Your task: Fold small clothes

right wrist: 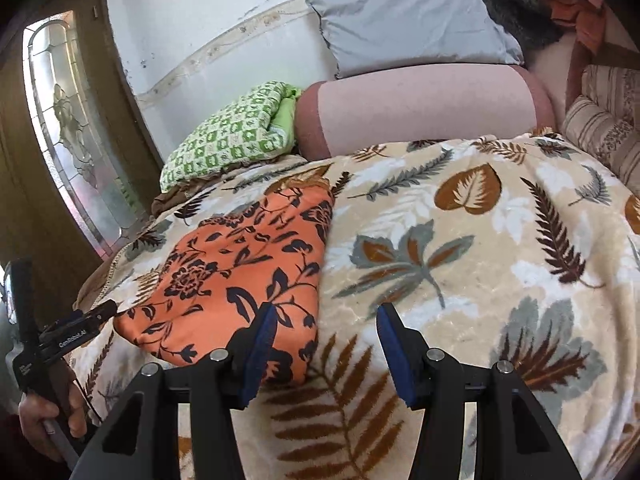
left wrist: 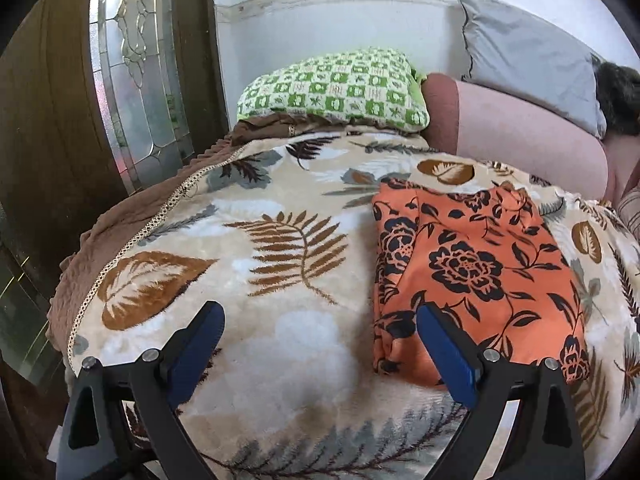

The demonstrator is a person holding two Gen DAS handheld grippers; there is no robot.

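Note:
An orange garment with black flowers [left wrist: 476, 276] lies folded into a rectangle on the leaf-patterned blanket [left wrist: 280, 240]. My left gripper [left wrist: 320, 320] is open and empty, just left of the garment's near edge; its right finger [left wrist: 448, 356] stands in front of the garment's near left corner. In the right wrist view the garment [right wrist: 232, 276] lies to the left. My right gripper [right wrist: 326, 320] is open and empty above the blanket [right wrist: 460, 272], at the garment's near right corner. The left gripper [right wrist: 96, 316] shows at the far left, held by a hand.
A green checked pillow [left wrist: 340, 88], a pink bolster [left wrist: 520, 132] and a grey cushion [left wrist: 528, 56] lie along the wall at the back. A wooden door with glass panels [left wrist: 136, 80] stands left. A striped cushion [right wrist: 604, 128] sits at the right.

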